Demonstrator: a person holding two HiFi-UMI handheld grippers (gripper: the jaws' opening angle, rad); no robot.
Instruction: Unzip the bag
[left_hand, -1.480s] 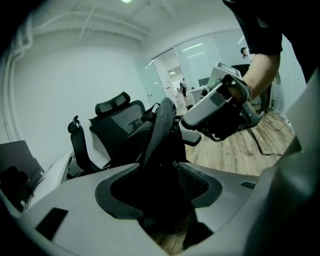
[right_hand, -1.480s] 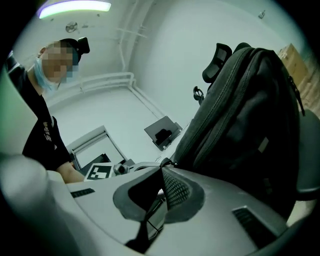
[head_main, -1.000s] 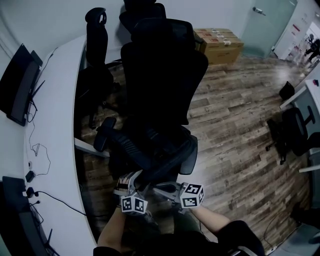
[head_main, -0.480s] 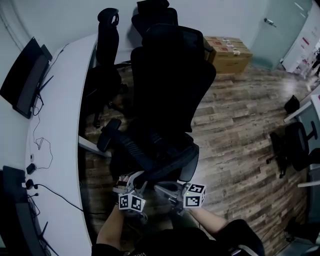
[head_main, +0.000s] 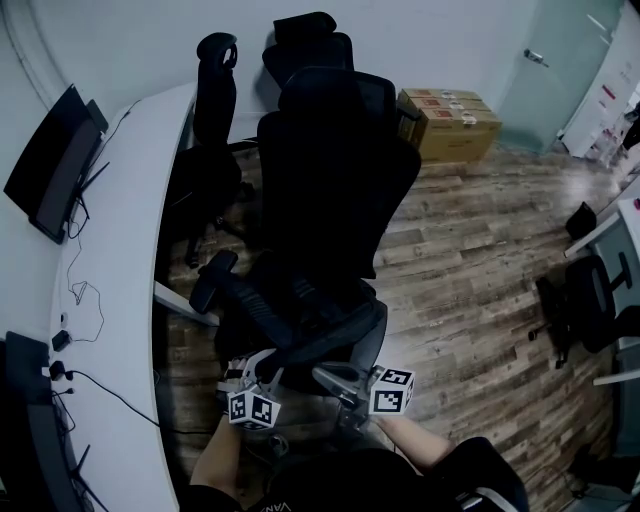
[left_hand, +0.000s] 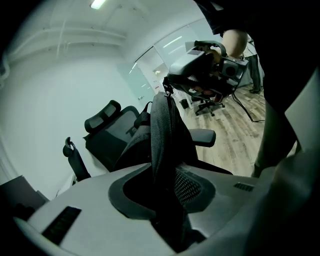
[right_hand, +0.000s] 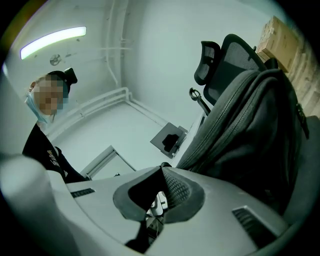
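Note:
A dark grey backpack (right_hand: 250, 125) leans on the black office chair (head_main: 335, 190), its zipper tracks running up its side. In the head view it is hard to tell from the black seat. My left gripper (left_hand: 167, 172) is closing, with a fold of the bag's dark mesh fabric (left_hand: 162, 125) standing up between its pads. In the left gripper view my right gripper (left_hand: 167, 89) holds that fold's top end. In its own view the right gripper (right_hand: 162, 170) has its tips together over a small pale metal piece (right_hand: 159, 202), seemingly the zipper pull. Both grippers (head_main: 262, 375) (head_main: 335, 385) sit at the seat's front edge.
A curved white desk (head_main: 110, 260) with monitors (head_main: 45, 165) and cables runs along the left. More black chairs (head_main: 215, 110) stand behind. Cardboard boxes (head_main: 450, 120) lie on the wood floor at the back right. A person's arms show at the bottom edge.
The left gripper has slid a little down and to the left at the seat's front edge. The right gripper has barely moved. The view itself has shifted slightly.

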